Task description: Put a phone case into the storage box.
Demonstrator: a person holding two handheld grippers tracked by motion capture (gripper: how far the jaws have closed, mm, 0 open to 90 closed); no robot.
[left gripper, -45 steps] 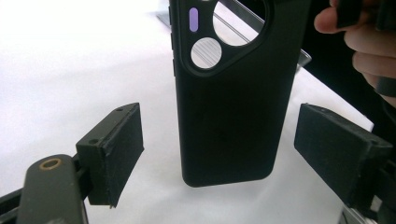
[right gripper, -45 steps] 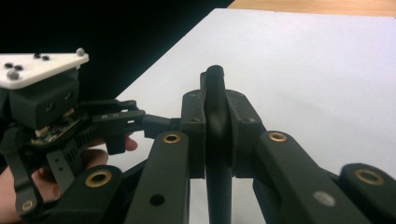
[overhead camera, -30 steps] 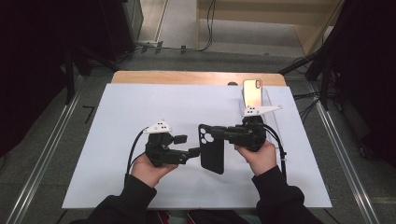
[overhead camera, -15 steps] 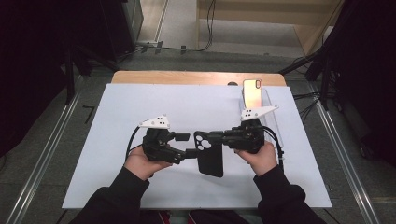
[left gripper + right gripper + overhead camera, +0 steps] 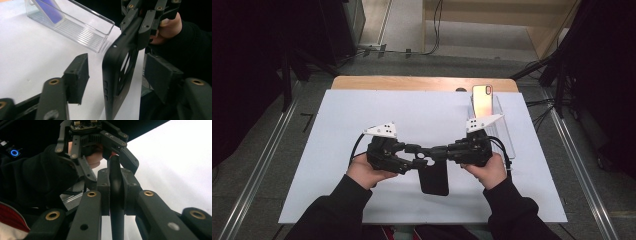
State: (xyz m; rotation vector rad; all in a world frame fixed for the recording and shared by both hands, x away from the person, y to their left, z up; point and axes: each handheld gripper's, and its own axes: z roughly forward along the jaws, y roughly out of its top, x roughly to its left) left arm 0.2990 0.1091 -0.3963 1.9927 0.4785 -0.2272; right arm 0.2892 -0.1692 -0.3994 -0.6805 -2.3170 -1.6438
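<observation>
Nearest the person, a black phone case (image 5: 434,176) hangs edge-on above the near middle of the white table (image 5: 332,150), its long axis running from the grippers toward the near edge. The right gripper (image 5: 443,152) is clenched on the case's far end; in the right gripper view its pads (image 5: 103,192) press flat on both faces of the thin case (image 5: 116,195). The left gripper (image 5: 416,156) comes in from the left and faces the right one across the case. Its jaws have just been closing with the case between them, yet in the left gripper view the case (image 5: 117,75) stands upright in the gap, a bare strip of table showing between it and the left pad (image 5: 78,75), the right pad (image 5: 160,77) just beside its open back. So the left gripper is released for now. The move ahead probably turns on this: the case lies straight ahead of the left gripper, faces toward the pads, so closing further should catch it without any shift sideways. Farther off, at the far right of the table, a clear stand (image 5: 502,120) holds a phone (image 5: 482,99) propped upright, well apart from both hands.
</observation>
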